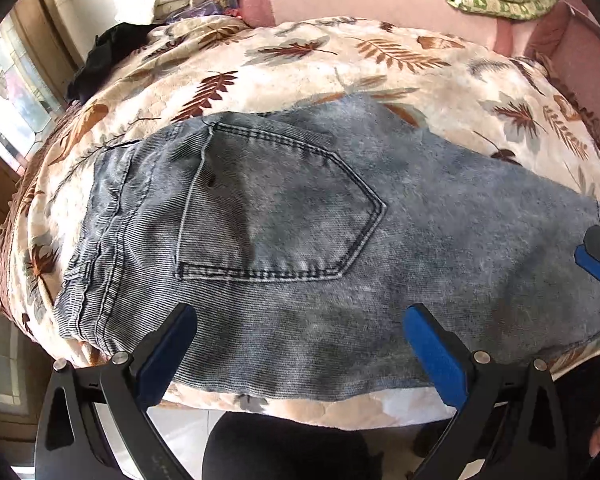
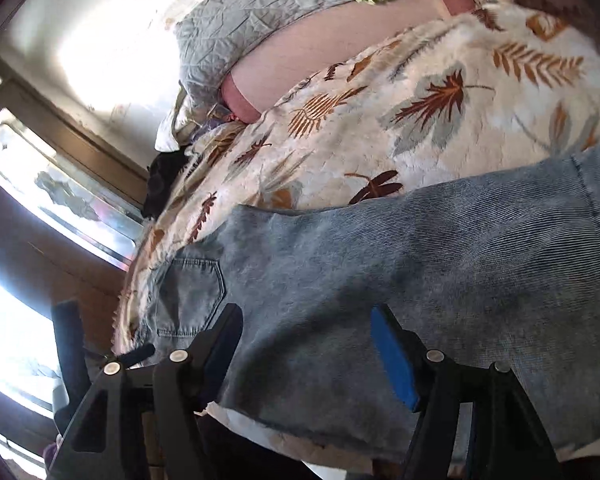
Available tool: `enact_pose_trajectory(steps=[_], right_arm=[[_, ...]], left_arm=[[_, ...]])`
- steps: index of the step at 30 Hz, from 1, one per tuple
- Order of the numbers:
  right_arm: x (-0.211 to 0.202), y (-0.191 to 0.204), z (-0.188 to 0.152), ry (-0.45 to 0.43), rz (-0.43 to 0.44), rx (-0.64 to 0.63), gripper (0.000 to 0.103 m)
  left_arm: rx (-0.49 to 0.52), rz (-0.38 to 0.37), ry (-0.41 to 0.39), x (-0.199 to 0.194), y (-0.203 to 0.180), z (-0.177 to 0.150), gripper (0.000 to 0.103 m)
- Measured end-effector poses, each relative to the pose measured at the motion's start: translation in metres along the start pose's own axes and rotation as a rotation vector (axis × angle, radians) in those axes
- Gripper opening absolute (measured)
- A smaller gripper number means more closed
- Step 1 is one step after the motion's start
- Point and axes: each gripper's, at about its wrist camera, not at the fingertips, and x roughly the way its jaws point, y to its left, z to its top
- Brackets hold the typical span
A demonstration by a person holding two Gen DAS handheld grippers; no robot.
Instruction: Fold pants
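Pants (image 1: 300, 248) near the bed (image 1: 340, 80) edge could slide off, since both grippers' fingers (image 1: 432, 356) gape wide, holding nothing.

The right gripper (image 2: 304, 344) hangs over the jeans (image 2: 420, 264), jaws apart with nothing between them. The jeans lie flat along the near edge of the leaf-print blanket (image 2: 440, 92), back pocket (image 2: 190, 296) towards the blanket's left edge.
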Motion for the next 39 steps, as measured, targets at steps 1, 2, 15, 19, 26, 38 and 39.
enact_pose_trajectory(steps=[1,2,15,19,26,38,39], right_arm=[[0.0,0.004,-0.001,0.008,-0.004,-0.002,0.07],[0.001,0.009,-0.002,0.02,-0.002,-0.004,0.07],[0.038,0.019,-0.036,0.183,-0.188,-0.094,0.071],[0.04,0.027,-0.041,0.185,-0.233,-0.142,0.072],[0.038,0.021,-0.039,0.195,-0.238,-0.042,0.074],[0.057,0.036,-0.04,0.235,-0.265,-0.088,0.101],[0.059,0.037,-0.041,0.24,-0.268,-0.098,0.103]], left_arm=[[0.01,0.004,0.004,0.002,-0.001,-0.002,0.103],[0.017,0.011,0.011,0.005,-0.002,-0.003,0.103],[0.054,0.025,0.05,0.008,0.007,-0.001,0.103],[0.0,0.024,-0.016,-0.014,0.027,-0.003,0.103],[-0.03,0.038,-0.108,-0.042,0.062,-0.009,0.103],[0.002,0.031,-0.061,-0.008,0.061,0.001,0.103],[-0.004,0.031,-0.047,-0.002,0.062,0.001,0.103]])
